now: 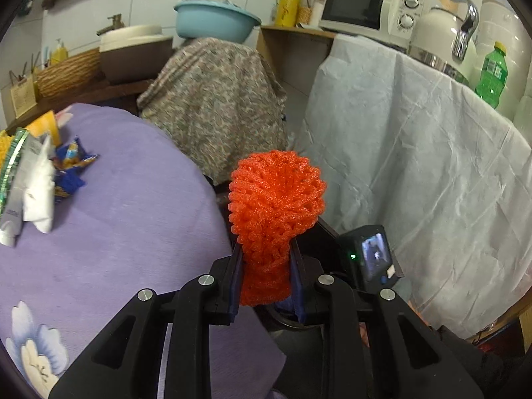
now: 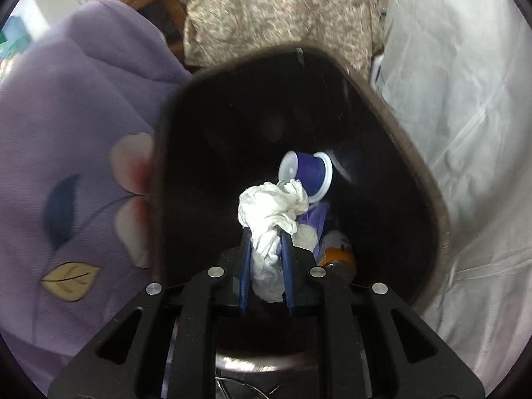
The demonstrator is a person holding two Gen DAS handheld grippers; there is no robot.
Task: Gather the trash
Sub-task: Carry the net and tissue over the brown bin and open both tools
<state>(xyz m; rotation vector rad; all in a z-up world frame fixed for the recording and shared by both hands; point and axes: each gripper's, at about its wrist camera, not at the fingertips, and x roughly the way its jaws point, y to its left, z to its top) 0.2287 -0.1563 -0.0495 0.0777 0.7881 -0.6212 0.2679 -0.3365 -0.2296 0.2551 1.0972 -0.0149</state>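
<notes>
While a crumpled white tissue (image 2: 271,229) sits pinched between the blue pads of the right gripper (image 2: 266,249), that gripper hangs over the open mouth of a dark bin (image 2: 422,179), pointing down into it. Below the tissue, at the bottom of the bin, lie a small blue cup with a white rim (image 2: 307,173), a scrap of purple wrapper (image 2: 316,219) and an orange-labelled can (image 2: 337,256), so some trash is already in. The step in hand looks like the drop: the tissue is above the opening and clear of the rim, and the next move should need only the jaws to part so it falls straight down.

The left gripper (image 1: 266,266) is clamped on a red foam net sleeve (image 1: 276,206), the kind fruit comes in, whose wide end fans out above the fingers. It is held up in the air beside the edge of the table with the purple flowered cloth (image 1: 116,232); the back of the right gripper's camera (image 1: 372,252) shows just beside it. This piece is probably next for the bin, which would call for swinging it over the opening once the right side is out of the way.

More trash waits on the purple cloth, well apart from both grippers: a white wrapper (image 1: 38,196), a blue snack packet (image 1: 71,169) and a shiny green-edged pack (image 1: 11,163). A patterned cloth (image 1: 216,106) and a pale sheet (image 1: 415,153) drape the furniture behind.
</notes>
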